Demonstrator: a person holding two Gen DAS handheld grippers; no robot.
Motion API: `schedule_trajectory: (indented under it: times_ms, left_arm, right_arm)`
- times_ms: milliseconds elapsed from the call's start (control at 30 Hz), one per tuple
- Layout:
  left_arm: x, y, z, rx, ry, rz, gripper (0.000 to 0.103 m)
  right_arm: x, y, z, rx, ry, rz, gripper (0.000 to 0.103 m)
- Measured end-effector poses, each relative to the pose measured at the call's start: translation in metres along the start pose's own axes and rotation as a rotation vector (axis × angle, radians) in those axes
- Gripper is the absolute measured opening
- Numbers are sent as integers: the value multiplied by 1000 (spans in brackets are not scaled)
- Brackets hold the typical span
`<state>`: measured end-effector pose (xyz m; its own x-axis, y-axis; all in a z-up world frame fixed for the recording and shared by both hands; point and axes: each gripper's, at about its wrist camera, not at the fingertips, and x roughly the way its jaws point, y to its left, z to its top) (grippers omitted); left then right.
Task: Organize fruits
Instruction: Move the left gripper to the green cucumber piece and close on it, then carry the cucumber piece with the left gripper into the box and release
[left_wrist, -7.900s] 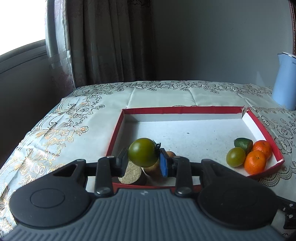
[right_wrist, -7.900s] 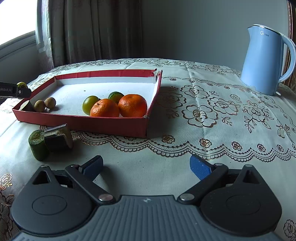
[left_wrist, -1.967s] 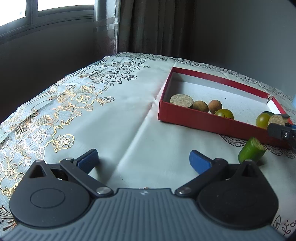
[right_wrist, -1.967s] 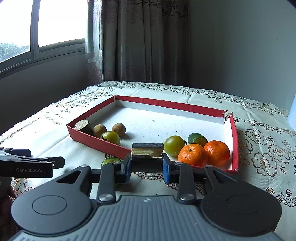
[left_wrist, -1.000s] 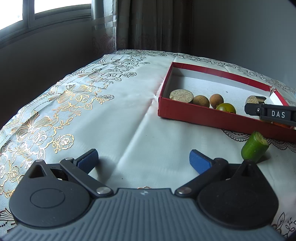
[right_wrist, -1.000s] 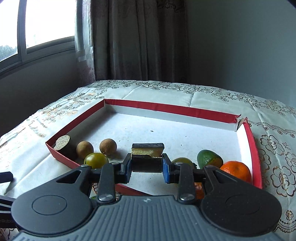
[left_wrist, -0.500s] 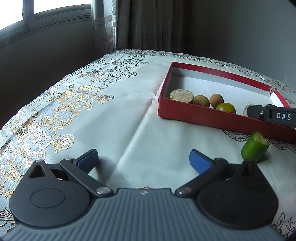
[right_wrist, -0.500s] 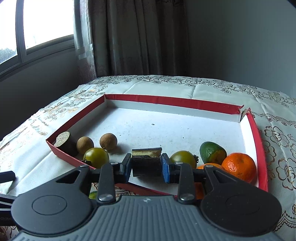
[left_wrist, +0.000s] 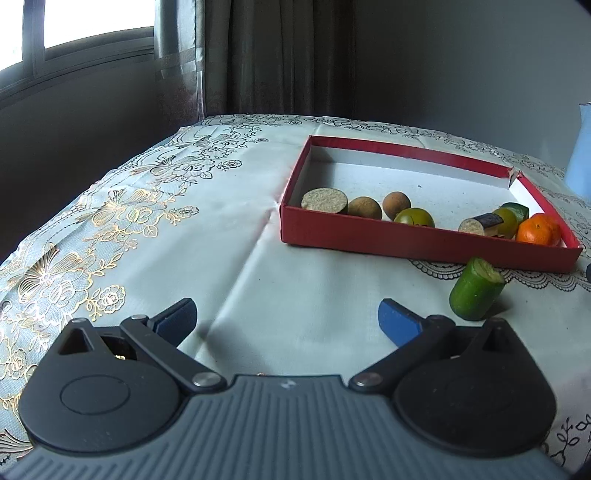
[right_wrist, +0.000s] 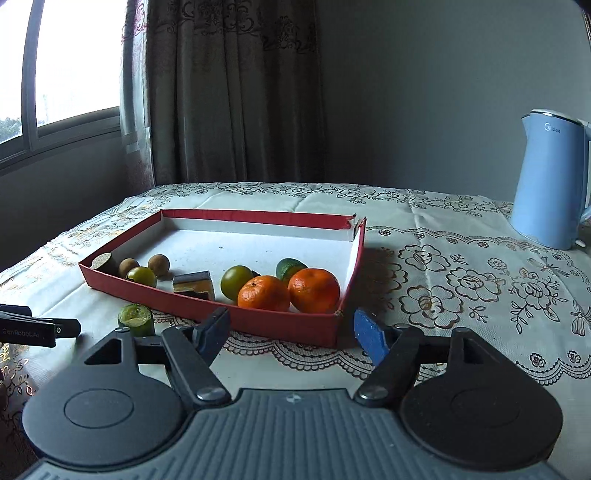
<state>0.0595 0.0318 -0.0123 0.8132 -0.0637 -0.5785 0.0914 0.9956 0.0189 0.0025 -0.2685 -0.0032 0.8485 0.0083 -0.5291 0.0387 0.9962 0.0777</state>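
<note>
Both grippers, left (left_wrist: 286, 317) and right (right_wrist: 291, 328), spread and empty, right just opened; dark wedge (right_wrist: 194, 284) by red tray (right_wrist: 280, 325) front edge.

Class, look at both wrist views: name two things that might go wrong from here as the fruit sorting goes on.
1. The green cylinder piece stands tilted on the tablecloth outside the red tray; a careless grasp may roll it away.
2. The oranges crowd the tray's near corner, so adding pieces there may push one over the low wall.
</note>
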Motion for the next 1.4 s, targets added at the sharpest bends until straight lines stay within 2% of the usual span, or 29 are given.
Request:
schedule_trajectory:
  times_ms: [67,133,267,500,700,767,833,900,1000,1067,1133,1400]
  left_arm:
    - [-7,-8,0,10,-25,-37,103]
    - [-14,-18,1,25,-49,-88,103]
    - [-24,-51,4,120,-83,-148,103]
    - [-12,-97,10,230,-85,-146,103]
    - [8,-112,9,247,-42,-120,101]
    - [13,-112,8,241,-14,-124,85]
    - [18,-108,8,216,4,-134,83]
    - [19,-104,9,188,14,-154,76]
    - [18,-103,9,176,15,-194,58]
    - [16,-105,9,181,12,-204,41]
    - [15,-107,9,185,14,-212,31]
    - [8,-105,9,172,3,-216,31]
  right_arm:
    - [4,-15,-9,47,20,-17,74]
    - [8,-28,-10,134,49,11,74]
    - [14,-40,-12,209,80,50,75]
    - [12,-43,-13,241,73,73,75]
    - [12,-45,-13,252,72,85,75]
    - [13,-46,-13,252,72,85,75]
    - [13,-45,-14,252,72,85,75]
    - [13,-45,-14,250,73,84,75]
    - [13,-45,-14,249,73,84,76]
    - [13,-45,-14,250,73,84,76]
    - [13,-45,-14,251,73,84,76]
    - [12,-45,-14,254,73,86,76]
